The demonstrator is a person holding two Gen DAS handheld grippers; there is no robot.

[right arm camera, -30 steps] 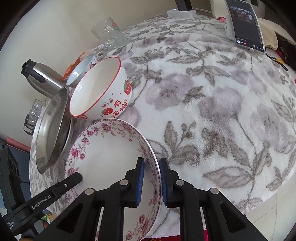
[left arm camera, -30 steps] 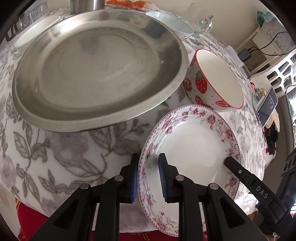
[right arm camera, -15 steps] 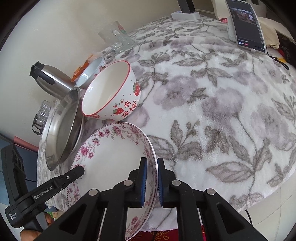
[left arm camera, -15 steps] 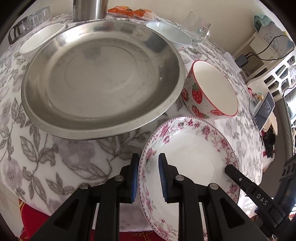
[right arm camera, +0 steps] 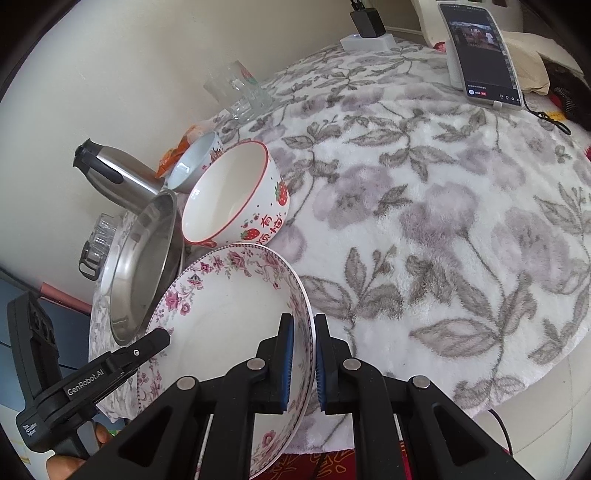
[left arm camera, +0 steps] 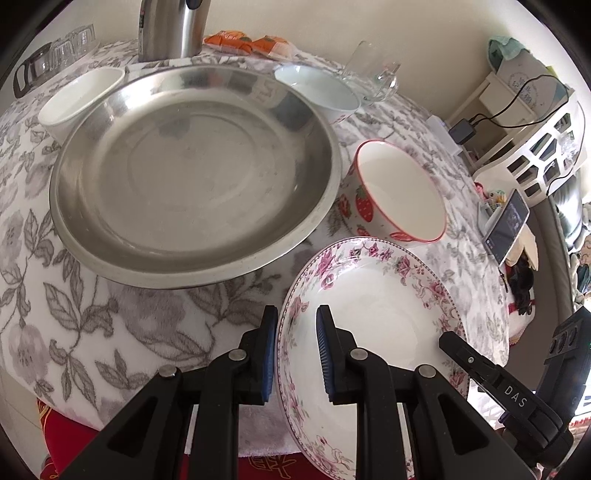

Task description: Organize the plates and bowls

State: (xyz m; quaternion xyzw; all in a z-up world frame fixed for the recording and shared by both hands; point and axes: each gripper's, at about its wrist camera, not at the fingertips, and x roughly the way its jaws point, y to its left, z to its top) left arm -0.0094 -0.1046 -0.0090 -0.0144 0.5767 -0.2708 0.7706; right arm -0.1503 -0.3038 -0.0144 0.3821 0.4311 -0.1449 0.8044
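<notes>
- Plate with the pink flower rim sits at the near edge of the desk, between the two tools, with part of it reaching past the desk edge.
- Right tool has narrowed over the last second: its blue pads were spread either side of the plate's right rim, and now they sit tight against it, so it is clenched on the plate.
- Left tool straddles the opposite rim, as it did a second ago, but its pads have kept the same gap; the rim stands between them without clear pressure, so this tool reads as released.
- Both views have pulled back and up a little across the second, showing more of the kettle and the far bowls; the plate's near side may be starting to lift, though that is hard to confirm.
- Steel dish lies just beside the plate on the left, and the strawberry bowl sits just behind it, neither moved.
- Likely meaning: the grasp is half made. Once the left tool also clamps, the plate can be carried, perhaps into the steel dish.
- Risk: a one-sided pinch on a smooth rim could let the plate tilt or slip.
</notes>
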